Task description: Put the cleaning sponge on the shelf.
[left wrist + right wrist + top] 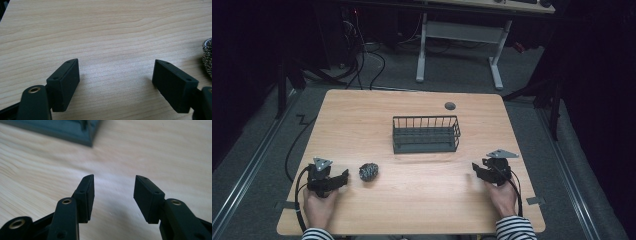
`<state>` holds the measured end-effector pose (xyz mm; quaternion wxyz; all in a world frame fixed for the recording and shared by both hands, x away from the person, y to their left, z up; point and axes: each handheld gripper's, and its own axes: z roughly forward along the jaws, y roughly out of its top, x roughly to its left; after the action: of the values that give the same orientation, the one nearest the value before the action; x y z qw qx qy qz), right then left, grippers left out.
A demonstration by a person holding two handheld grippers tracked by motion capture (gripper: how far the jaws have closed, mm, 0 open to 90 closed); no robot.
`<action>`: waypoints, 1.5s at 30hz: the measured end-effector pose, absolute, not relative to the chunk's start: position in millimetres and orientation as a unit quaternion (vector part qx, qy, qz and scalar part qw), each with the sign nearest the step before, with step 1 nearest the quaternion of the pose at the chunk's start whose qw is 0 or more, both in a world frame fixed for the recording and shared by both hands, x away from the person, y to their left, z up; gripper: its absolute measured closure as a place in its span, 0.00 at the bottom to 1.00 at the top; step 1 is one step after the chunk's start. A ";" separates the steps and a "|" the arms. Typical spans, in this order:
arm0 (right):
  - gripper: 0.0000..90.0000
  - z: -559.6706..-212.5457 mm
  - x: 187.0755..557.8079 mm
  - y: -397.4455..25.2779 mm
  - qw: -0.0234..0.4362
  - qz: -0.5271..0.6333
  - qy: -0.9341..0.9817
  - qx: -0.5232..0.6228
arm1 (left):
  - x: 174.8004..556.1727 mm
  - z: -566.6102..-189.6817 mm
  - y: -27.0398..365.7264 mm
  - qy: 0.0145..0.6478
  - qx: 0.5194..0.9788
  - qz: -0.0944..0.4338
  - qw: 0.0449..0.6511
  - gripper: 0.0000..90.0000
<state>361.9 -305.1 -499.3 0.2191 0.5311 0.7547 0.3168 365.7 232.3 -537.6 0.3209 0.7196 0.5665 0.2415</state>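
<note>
We see a light wooden table (pixel 412 200) with a person seated at its near edge, striped sleeves at the bottom of the high view, one black two-jaw gripper in each hand. The left gripper (pixel 343 176) rests low on the near left part of the table, and in the left gripper view (pixel 116 82) its jaws stand spread wide with only bare wood grain between them. Just beside it, toward the table's middle and apart from the jaws, lies a small round ball of tangled grey steel-wool scourer (pixel 368 171); its edge shows at the right border of the left gripper view (pixel 207 56), outside the right-hand jaw. The right gripper (pixel 475 170) sits on the near right part of the table, well apart from the scourer, and in the right gripper view (pixel 113 195) its jaws are also parted, holding nothing. Farther back, near the centre of the table, stands a dark rectangular wire basket (pixel 426 146), whose base corner shows blurred at the top left of the right gripper view (pixel 75 131).
</note>
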 end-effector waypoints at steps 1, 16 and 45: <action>0.57 -496.2 363.3 -303.3 0.219 0.322 0.755 0.528 | 365.8 -537.6 232.3 0.567 0.719 0.241 0.321 0.25; 0.56 -447.4 405.3 -283.8 0.223 0.399 0.721 0.521 | 365.7 -537.7 232.2 0.566 0.720 0.241 0.322 0.25; 0.73 -444.2 474.1 -242.8 0.228 0.350 0.734 0.536 | 365.6 -537.7 232.3 0.567 0.719 0.241 0.322 0.25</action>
<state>474.1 -242.8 -444.2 0.2276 0.5363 0.7337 0.3497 365.6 232.3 -537.7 0.3217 0.7190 0.5671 0.2407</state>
